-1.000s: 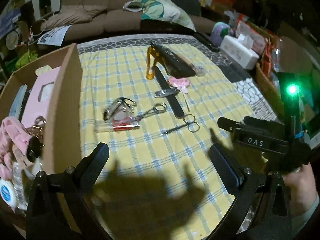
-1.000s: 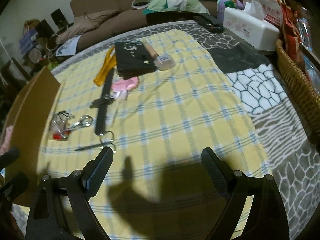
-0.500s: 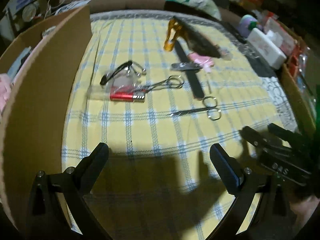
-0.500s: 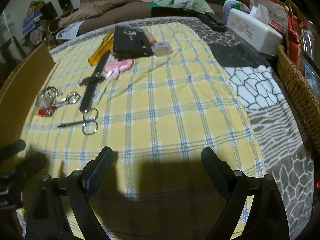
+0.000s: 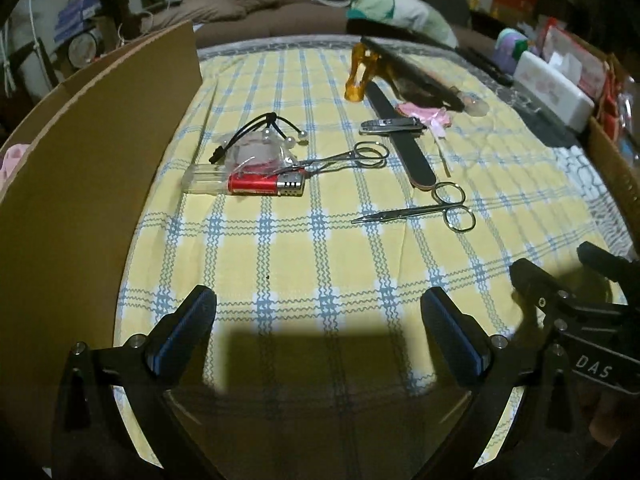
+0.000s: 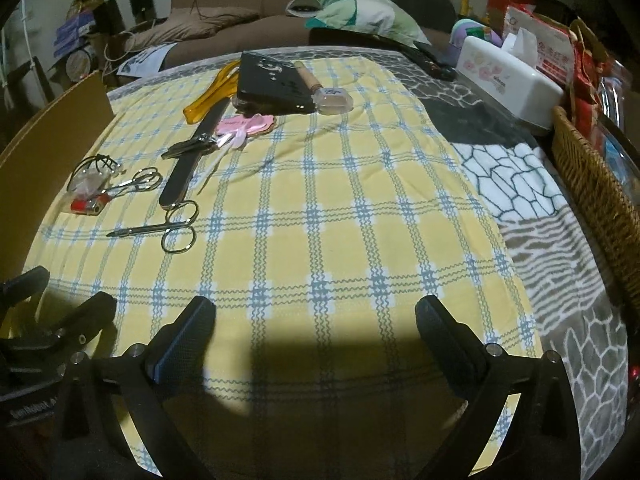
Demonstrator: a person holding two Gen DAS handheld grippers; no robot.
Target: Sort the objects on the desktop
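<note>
Small objects lie on a yellow checked cloth [image 5: 320,272]: steel scissors [image 5: 424,210] [image 6: 164,230], a second pair [image 5: 344,157], a red lighter [image 5: 264,185] [image 6: 86,205], black hair ties [image 5: 260,130], nail clippers [image 5: 390,126], a black nail file [image 5: 400,132] [image 6: 188,160], a pink bow [image 6: 244,125], an orange clip [image 5: 358,68], a black case [image 6: 274,84]. My left gripper [image 5: 318,328] is open and empty, low over the cloth's near edge. My right gripper [image 6: 316,330] is open and empty, beside it to the right.
A tall cardboard box wall [image 5: 92,152] stands at the left. A white tissue box [image 6: 508,76] and a wicker basket [image 6: 596,192] stand at the right. A brown sofa [image 6: 260,4] with a cushion is behind the table.
Both grippers have dropped lower and come in over the cloth's near edge. The left view has swung from the box's inside toward the scissors and lighter. Both stay open.
</note>
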